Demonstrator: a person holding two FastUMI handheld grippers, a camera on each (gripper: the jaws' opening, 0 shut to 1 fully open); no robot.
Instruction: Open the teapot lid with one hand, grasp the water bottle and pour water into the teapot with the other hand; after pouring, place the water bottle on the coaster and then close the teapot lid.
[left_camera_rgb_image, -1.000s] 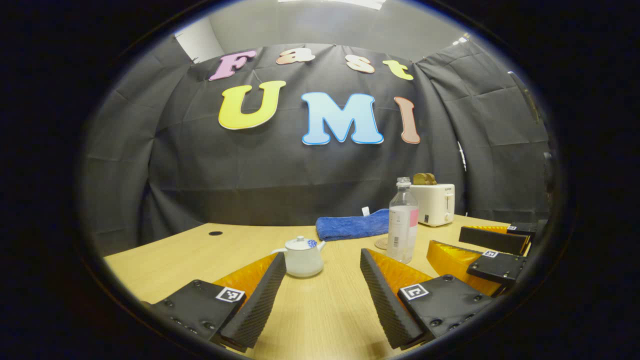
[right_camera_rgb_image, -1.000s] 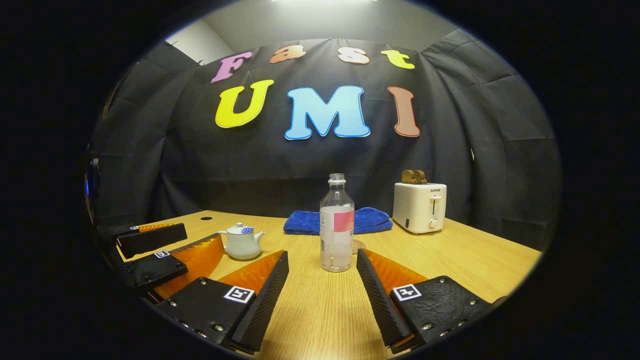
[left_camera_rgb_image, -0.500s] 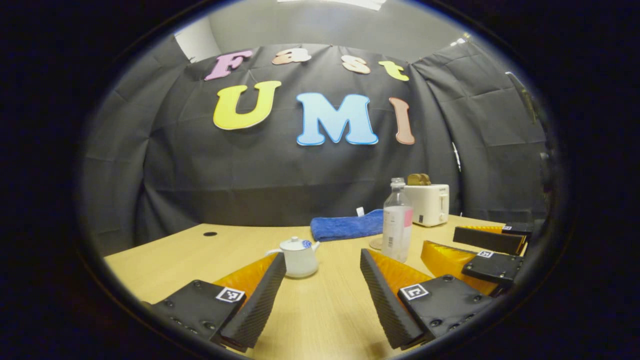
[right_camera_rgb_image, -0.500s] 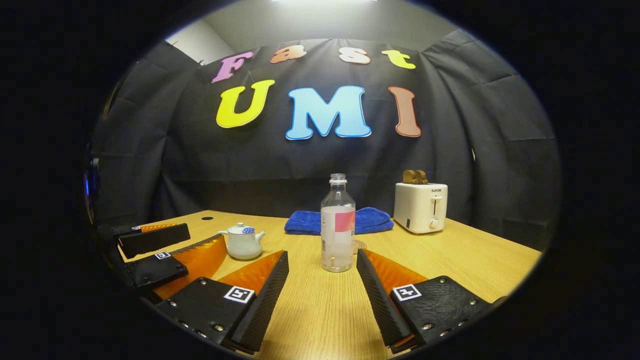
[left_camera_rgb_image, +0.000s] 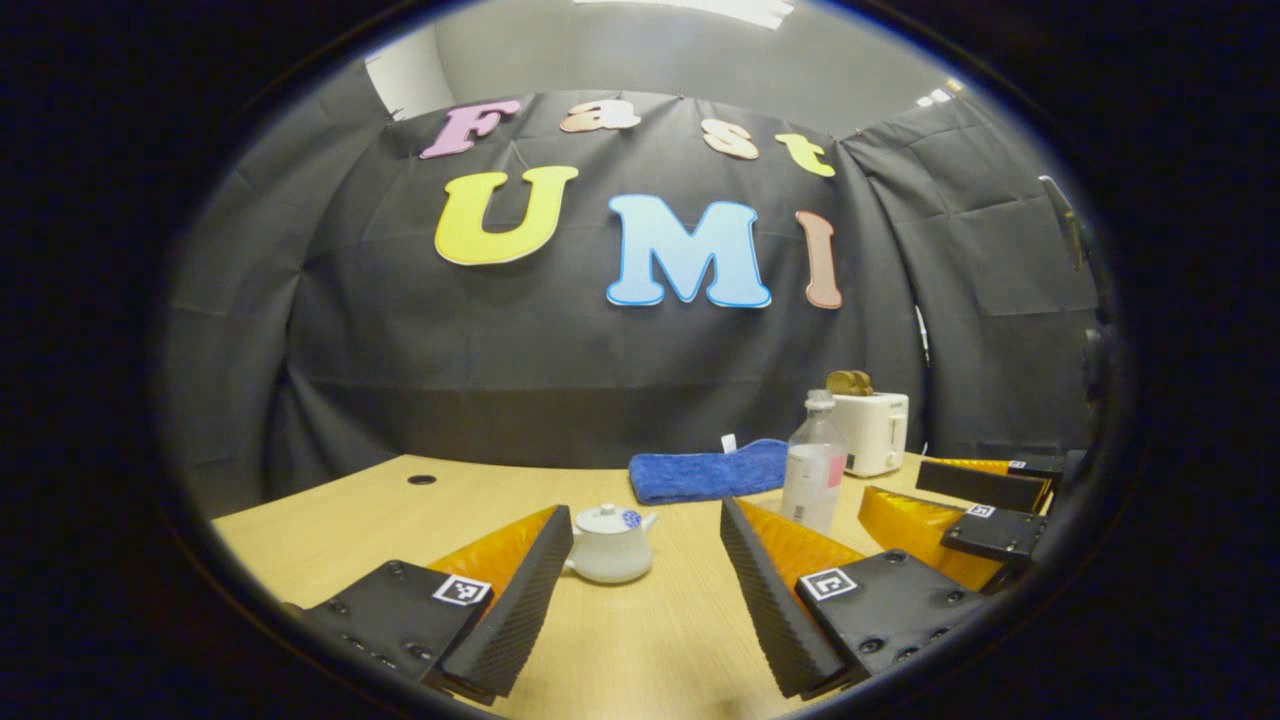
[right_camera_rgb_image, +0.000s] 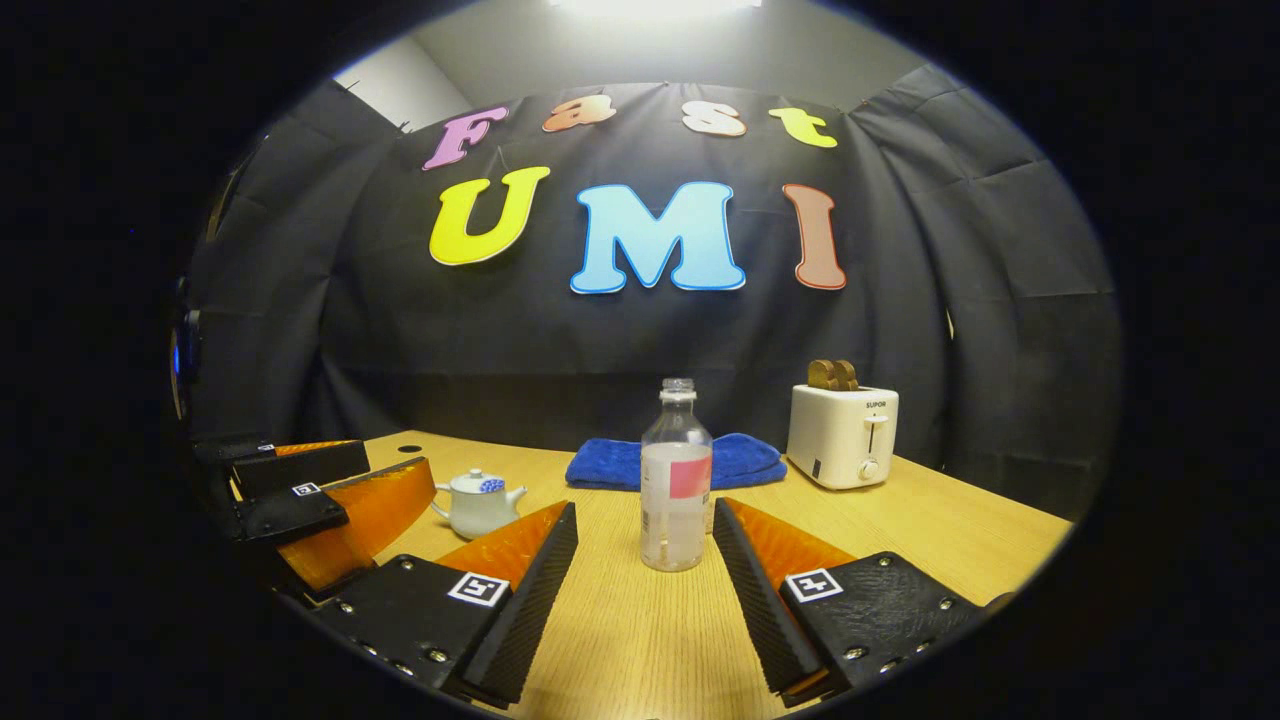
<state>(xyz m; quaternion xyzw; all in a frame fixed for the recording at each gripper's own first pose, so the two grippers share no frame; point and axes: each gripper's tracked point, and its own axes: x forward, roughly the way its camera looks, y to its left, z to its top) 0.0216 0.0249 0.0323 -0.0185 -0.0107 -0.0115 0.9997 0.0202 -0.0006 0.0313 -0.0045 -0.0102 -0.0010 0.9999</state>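
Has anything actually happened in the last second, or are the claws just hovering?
Little. Both views tip slightly: teapot and water bottle sit lower in frame. The left claw and right claw remain open, gripping nothing. Teapot lid on, bottle upright, towel and toaster unmoved.

Right gripper (right_camera_rgb_image: 645, 520) spread wide, empty, facing upright water bottle (right_camera_rgb_image: 676, 480) on table (right_camera_rgb_image: 930, 520). Teapot (right_camera_rgb_image: 476, 504), lid on, left; towel (right_camera_rgb_image: 740, 460) and toaster (right_camera_rgb_image: 843, 435) behind.
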